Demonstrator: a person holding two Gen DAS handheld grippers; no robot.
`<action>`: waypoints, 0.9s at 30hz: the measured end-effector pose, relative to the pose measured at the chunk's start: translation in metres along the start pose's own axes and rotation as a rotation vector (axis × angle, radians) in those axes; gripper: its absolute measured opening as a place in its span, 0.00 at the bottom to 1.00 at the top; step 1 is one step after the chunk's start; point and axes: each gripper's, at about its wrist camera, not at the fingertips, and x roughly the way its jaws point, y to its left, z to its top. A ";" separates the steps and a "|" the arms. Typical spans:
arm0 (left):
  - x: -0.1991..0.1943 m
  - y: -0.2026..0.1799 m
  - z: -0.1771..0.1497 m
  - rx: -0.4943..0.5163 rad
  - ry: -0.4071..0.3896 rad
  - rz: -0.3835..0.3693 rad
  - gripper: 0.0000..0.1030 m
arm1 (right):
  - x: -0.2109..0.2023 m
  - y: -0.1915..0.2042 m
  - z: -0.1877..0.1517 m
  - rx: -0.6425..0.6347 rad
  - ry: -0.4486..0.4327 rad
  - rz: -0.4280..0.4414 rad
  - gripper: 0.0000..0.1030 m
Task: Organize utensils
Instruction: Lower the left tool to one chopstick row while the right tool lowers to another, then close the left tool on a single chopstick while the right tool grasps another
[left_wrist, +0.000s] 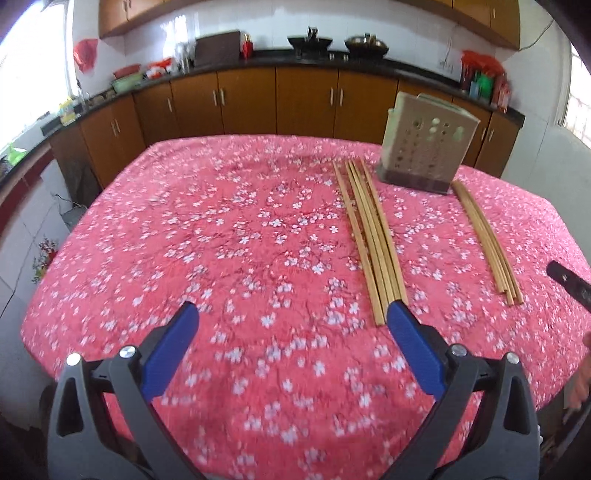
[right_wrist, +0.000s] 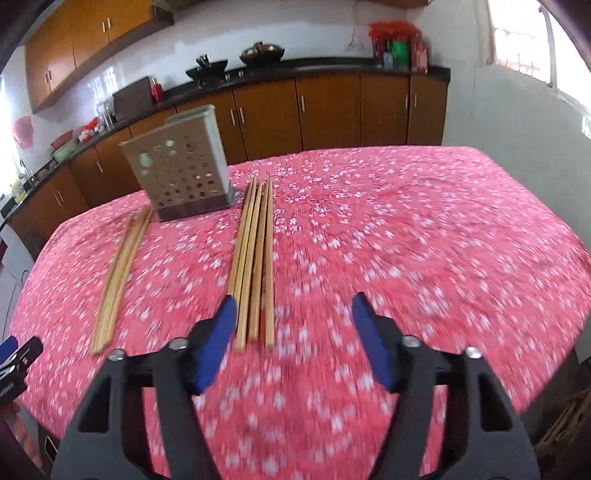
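Note:
Two bundles of wooden chopsticks lie on a pink floral tablecloth. In the left wrist view, the left bundle runs toward my open, empty left gripper, its near ends just beside the right finger. The right bundle lies further right. A beige perforated utensil holder stands upright behind them. In the right wrist view, my right gripper is open and empty, with the right bundle ending beside its left finger. The left bundle and the holder sit to the left.
The table has rounded edges dropping off on all sides. Brown kitchen cabinets and a dark counter with pots stand behind. The right gripper's tip shows at the left wrist view's right edge; the left gripper shows at the right wrist view's left edge.

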 end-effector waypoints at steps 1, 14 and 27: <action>0.004 0.000 0.004 0.002 0.012 -0.005 0.96 | 0.008 0.000 0.004 -0.001 0.016 0.016 0.46; 0.058 -0.020 0.044 0.073 0.070 -0.080 0.64 | 0.070 0.015 0.009 -0.110 0.129 0.000 0.09; 0.099 -0.046 0.055 0.062 0.170 -0.201 0.15 | 0.074 0.002 0.012 -0.069 0.102 -0.017 0.08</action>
